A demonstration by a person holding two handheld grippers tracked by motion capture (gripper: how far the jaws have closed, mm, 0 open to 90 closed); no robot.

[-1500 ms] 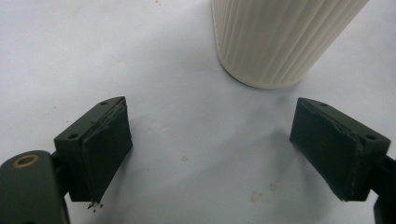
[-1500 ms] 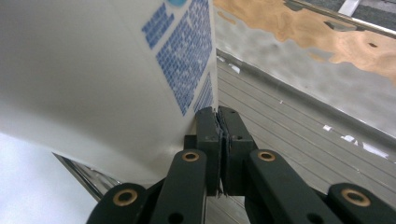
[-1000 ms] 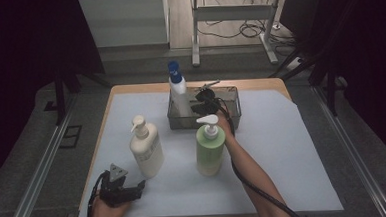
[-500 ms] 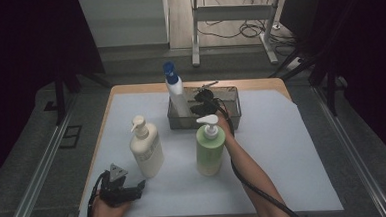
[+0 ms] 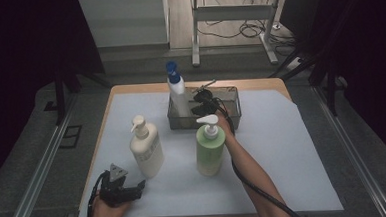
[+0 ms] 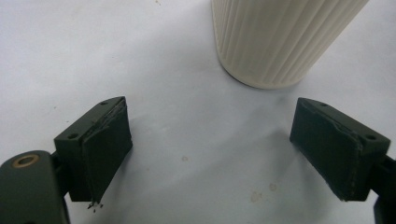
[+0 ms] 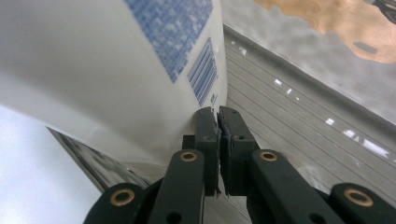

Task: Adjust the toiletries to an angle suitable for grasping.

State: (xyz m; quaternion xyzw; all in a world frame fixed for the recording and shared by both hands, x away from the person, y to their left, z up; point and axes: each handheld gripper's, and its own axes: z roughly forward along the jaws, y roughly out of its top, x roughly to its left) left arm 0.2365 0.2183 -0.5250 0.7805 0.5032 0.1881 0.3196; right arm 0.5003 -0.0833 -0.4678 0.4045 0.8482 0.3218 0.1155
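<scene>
Right gripper [image 5: 202, 102] is seen inside the wire basket [image 5: 231, 117], jaws clenched together with nothing between them, tips just beside the white bottle with blue cap [image 5: 176, 92] standing at the basket's left end. Left gripper [image 5: 122, 188] is rested at the near table edge, jaws released, near the cream pump bottle [image 5: 145, 148].

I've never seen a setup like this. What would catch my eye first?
Probably the white spray bottle with a blue cap, standing in a grey metal basket at the table's far edge, the right tool shut beside it. Nearer stand a cream pump bottle and a green pump bottle.
</scene>
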